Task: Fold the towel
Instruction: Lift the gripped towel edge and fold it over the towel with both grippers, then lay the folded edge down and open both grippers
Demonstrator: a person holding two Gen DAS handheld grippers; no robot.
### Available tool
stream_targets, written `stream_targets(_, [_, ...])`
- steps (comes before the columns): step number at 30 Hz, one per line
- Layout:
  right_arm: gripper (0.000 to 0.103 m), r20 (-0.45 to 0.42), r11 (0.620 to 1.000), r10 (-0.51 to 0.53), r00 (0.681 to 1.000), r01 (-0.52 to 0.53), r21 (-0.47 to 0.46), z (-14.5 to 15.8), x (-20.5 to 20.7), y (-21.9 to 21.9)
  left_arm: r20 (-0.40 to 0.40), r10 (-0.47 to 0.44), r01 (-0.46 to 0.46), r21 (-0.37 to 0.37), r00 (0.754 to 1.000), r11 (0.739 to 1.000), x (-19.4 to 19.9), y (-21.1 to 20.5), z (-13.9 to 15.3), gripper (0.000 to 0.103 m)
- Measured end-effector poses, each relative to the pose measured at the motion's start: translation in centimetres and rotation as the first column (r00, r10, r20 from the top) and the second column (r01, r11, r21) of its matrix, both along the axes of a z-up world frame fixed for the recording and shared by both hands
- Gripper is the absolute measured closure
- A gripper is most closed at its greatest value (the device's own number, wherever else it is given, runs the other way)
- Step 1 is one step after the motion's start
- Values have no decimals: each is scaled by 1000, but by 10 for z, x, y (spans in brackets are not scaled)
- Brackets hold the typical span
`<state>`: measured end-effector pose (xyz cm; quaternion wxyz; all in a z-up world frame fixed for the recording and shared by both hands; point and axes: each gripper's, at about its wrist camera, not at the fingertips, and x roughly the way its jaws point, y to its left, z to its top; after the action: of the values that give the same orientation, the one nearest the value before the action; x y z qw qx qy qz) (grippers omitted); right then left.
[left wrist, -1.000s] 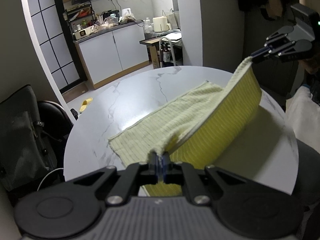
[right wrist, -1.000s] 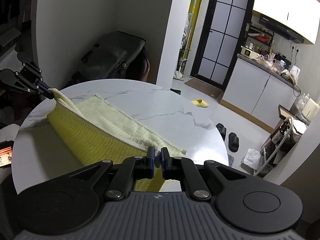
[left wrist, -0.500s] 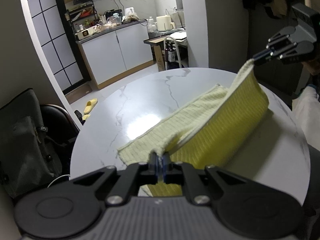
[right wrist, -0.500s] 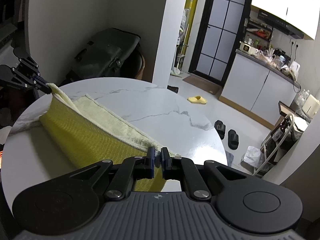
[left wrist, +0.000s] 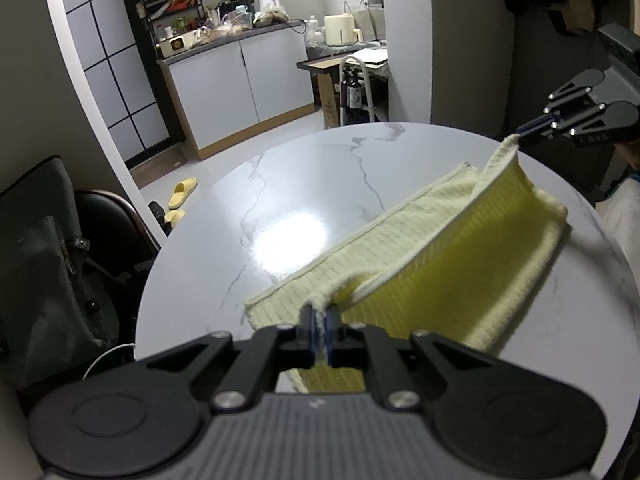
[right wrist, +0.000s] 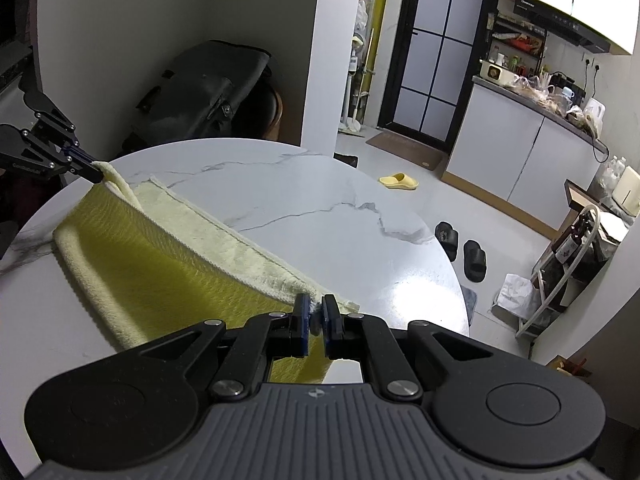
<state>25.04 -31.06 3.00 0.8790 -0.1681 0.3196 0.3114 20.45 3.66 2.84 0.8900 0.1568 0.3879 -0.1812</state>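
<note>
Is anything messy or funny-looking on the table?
Nothing is spilled or broken. The yellow towel just looks lumpy because it is mid-fold: the left gripper and right gripper each pinch a corner and hold one edge arched above the round table.

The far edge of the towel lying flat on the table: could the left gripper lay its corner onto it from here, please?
Probably yes. The left gripper is shut on a towel corner lifted over the flat half, and the far edge lies just ahead with only bare marble table beyond, nothing between.
</note>
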Motion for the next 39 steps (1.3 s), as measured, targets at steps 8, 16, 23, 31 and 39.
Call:
stream_targets(8, [96, -18, 1000, -2, 1000, 2, 7, -7, 14, 0, -28, 6, -6, -1, 1000, 1000, 16, 3, -6, 97])
stream_targets(16, [96, -37, 1000, -9, 999, 10, 13, -16, 24, 1, -40, 16, -17, -5, 999, 1000, 31, 7, -12, 95])
stream_targets(23, [95, -57, 1000, -17, 998, 18, 21, -20, 36, 2, -45, 30, -31, -7, 999, 999, 41, 8, -16, 93])
stream_targets(31, [93, -84, 999, -30, 996, 33, 27, -27, 49, 1, -50, 58, -58, 8, 997, 998, 48, 8, -21, 76])
stream_targets(39, [84, -94, 996, -80, 992, 83, 28, -30, 55, -2, -26, 85, -84, 28, 996, 996, 51, 10, -20, 55])
